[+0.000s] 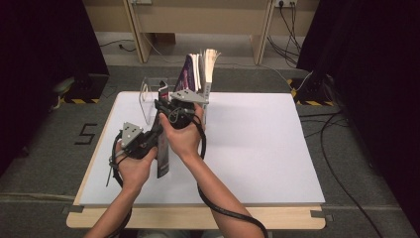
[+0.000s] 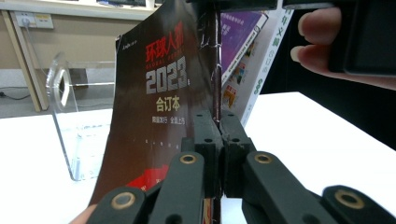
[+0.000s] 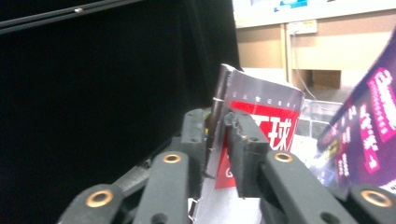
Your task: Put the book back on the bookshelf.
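Table [image 1: 257,148]: white top on a wooden base; both forearms come in from its near edge, left of centre.

Acrylic stand [image 1: 148,96]: clear holder on the far left part of the table, seen again in the left gripper view [image 2: 70,135]. Its near bays look bare.

Shelved magazines [image 1: 200,69]: a few volumes upright and leaning in the stand's right end, pages fanned at the top. A purple cover [image 3: 364,121] fills the right edge of the right gripper view.

Dark magazine [image 1: 162,148]: held off the table between the two hands, standing on edge, tilted, just in front of the stand. In the left gripper view its cover [image 2: 159,98] is black with red and grey print and bows to the left. The right gripper view shows its red and white side [image 3: 261,130].

Left hand [image 1: 133,166]: wraps the left gripper's body low and near.

Right hand [image 1: 183,136]: crosses over above the left hand, closer to the stand.

Left gripper [image 2: 219,140]: jaws clamped tight on the dark magazine's edge, pads pressing from both sides.

Right gripper [image 3: 219,135]: jaws stand apart about the dark magazine's upper corner; left pad lies against the sheet, right pad shows a gap, so no firm grip.
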A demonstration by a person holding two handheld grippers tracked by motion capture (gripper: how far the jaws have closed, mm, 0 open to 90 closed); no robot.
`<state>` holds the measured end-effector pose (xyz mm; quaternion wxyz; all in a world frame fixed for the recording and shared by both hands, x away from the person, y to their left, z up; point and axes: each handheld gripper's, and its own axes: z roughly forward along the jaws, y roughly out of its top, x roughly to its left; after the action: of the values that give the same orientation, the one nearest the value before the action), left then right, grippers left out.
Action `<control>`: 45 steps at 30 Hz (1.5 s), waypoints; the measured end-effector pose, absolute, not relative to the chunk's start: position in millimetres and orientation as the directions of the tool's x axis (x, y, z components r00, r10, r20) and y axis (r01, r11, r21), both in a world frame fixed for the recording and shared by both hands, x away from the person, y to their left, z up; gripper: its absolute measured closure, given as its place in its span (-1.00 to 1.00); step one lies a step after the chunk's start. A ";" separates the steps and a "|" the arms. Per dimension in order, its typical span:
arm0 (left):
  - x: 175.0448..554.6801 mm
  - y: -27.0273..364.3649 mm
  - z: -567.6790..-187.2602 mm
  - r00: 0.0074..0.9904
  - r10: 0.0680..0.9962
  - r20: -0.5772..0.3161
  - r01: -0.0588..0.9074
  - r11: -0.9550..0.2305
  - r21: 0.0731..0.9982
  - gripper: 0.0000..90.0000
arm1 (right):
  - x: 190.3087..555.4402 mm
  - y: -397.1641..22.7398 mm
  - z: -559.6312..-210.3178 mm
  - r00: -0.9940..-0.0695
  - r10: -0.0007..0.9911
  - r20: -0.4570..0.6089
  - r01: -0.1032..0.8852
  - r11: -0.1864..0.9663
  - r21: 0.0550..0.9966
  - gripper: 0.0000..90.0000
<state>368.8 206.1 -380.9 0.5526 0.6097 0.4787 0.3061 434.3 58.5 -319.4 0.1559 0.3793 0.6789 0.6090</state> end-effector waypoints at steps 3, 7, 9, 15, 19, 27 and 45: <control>368.1 209.8 -381.2 0.353 0.923 -0.155 0.238 0.071 0.969 0.95 | 433.2 52.5 -318.9 -0.688 0.667 0.285 0.342 -0.049 0.938 0.38; 367.9 214.0 -380.3 0.354 0.922 -0.155 0.220 0.079 0.972 0.95 | 429.6 36.4 -320.0 -0.700 0.651 0.294 0.330 -0.071 0.941 0.29; 366.0 215.9 -379.1 0.353 0.924 -0.145 0.206 0.074 0.976 0.95 | 429.3 25.7 -321.3 -0.695 0.662 0.283 0.315 -0.073 0.946 0.29; 361.5 223.2 -374.2 0.351 0.928 -0.122 0.166 0.067 0.984 0.95 | 431.0 -15.0 -330.6 -0.646 0.714 0.272 0.318 -0.073 0.945 0.29; 362.1 228.1 -369.4 0.350 0.930 -0.109 0.144 0.062 0.988 0.95 | 432.3 -39.5 -341.1 -0.612 0.748 0.256 0.319 -0.063 0.946 0.29; 365.5 242.9 -359.2 0.316 0.942 -0.112 0.107 0.082 0.991 0.95 | 431.9 -90.7 -373.9 -0.530 0.809 0.255 0.361 -0.056 0.931 0.28; 382.4 260.9 -347.8 0.284 0.952 -0.117 0.065 0.103 0.993 0.95 | 409.4 -162.9 -434.5 -0.397 0.891 0.220 0.414 -0.040 0.909 0.22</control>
<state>382.4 260.9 -347.8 0.5819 0.5508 0.4614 0.3810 409.4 -162.9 -434.5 0.2289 0.4990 0.6538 0.5206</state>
